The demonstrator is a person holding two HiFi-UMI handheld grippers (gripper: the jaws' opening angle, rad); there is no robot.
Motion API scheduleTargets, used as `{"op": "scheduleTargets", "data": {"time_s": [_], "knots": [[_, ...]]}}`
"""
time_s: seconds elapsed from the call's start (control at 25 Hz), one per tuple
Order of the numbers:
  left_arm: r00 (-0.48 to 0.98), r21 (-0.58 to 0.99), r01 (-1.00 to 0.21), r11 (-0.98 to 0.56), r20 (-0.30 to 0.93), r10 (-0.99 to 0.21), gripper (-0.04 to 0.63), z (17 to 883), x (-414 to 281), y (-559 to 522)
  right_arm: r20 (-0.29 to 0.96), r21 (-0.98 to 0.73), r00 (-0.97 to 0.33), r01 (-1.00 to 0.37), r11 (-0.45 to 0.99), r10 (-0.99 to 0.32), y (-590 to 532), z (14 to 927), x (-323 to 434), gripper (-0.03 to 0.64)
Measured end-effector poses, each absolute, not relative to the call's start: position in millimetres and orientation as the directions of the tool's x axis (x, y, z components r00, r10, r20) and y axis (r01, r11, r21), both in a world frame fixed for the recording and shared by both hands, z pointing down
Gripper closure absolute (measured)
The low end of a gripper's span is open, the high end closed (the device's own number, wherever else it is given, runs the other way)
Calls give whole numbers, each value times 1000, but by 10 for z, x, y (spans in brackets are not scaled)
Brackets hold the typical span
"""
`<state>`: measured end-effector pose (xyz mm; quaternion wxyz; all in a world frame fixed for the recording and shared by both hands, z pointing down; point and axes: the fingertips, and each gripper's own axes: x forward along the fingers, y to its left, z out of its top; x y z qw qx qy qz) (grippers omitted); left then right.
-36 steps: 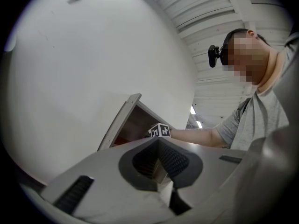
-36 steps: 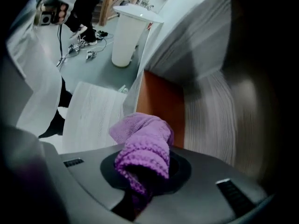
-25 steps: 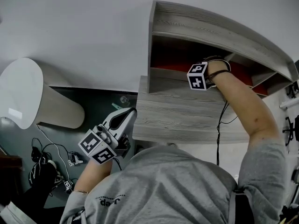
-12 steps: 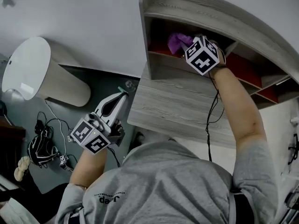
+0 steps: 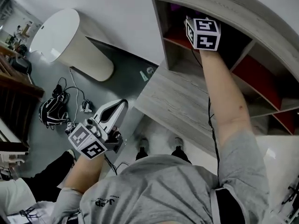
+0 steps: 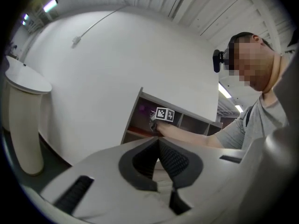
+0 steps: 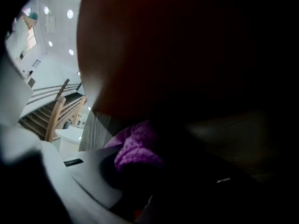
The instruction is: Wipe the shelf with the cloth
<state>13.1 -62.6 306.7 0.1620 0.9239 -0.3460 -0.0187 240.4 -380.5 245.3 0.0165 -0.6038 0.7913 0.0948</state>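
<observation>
Hanging low beside the person's grey shirt point(image 5: 154, 190), the left gripper point(image 6: 159, 143) has its dark pads pressed together at the tips with nothing between them, and it faces the shelf. Under it lies a dark green-grey floor point(image 5: 126, 64). The person's shoes point(image 5: 177, 152) stand just in front of the unit, and a tangle of cables point(image 5: 56, 111) lies well off to the left, near dark wooden furniture point(image 5: 14, 85). A white tapered pedestal point(image 5: 70, 41) stands by the plain white wall point(image 5: 117, 8).

The shelf point(image 5: 187, 97) is grey wood-grain: a deep lower ledge with open compartments above it, lined in red. The right arm point(image 5: 224, 106), with a black cable point(image 5: 211, 125) running along it, reaches over the ledge into the top left compartment. The arm and the marker cube point(image 5: 203, 31) cover the jaws in the head view. In its own view the right gripper point(image 7: 140, 171) pinches the purple cloth point(image 7: 138, 146), which is bunched between the jaws inside that compartment, close to its grey side wall point(image 7: 98, 125) with dark red above. The interior is too dark to tell whether the cloth touches the board. Past the wall's edge, a staircase point(image 7: 53, 115) with a wooden rail and round ceiling lights point(image 7: 70, 14) show far off.
</observation>
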Motion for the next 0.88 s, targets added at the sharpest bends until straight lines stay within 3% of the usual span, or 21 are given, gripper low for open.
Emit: {"op": "scheduleTargets", "data": {"time_s": [0.2, 0.56, 0.72, 0.88], "knots": [[734, 273, -666, -694, 78, -675, 569, 3085, -148, -793, -241, 124, -281, -958, 258, -929, -3966, 2273, 2260, 549], [786, 219, -615, -758, 95, -610, 569, 3085, -215, -1070, -211, 182, -224, -965, 187, -951, -4206, 2285, 2142, 549], [800, 244, -595, -765, 96, -592, 569, 3158, -245, -1099, -123, 319, -238, -929, 189, -963, -4208, 2405, 2089, 552], [811, 284, -578, -765, 101, -576, 570, 3282, -229, -1097, 109, 458, -258, -844, 278, -960, -4255, 3021, 2043, 552]]}}
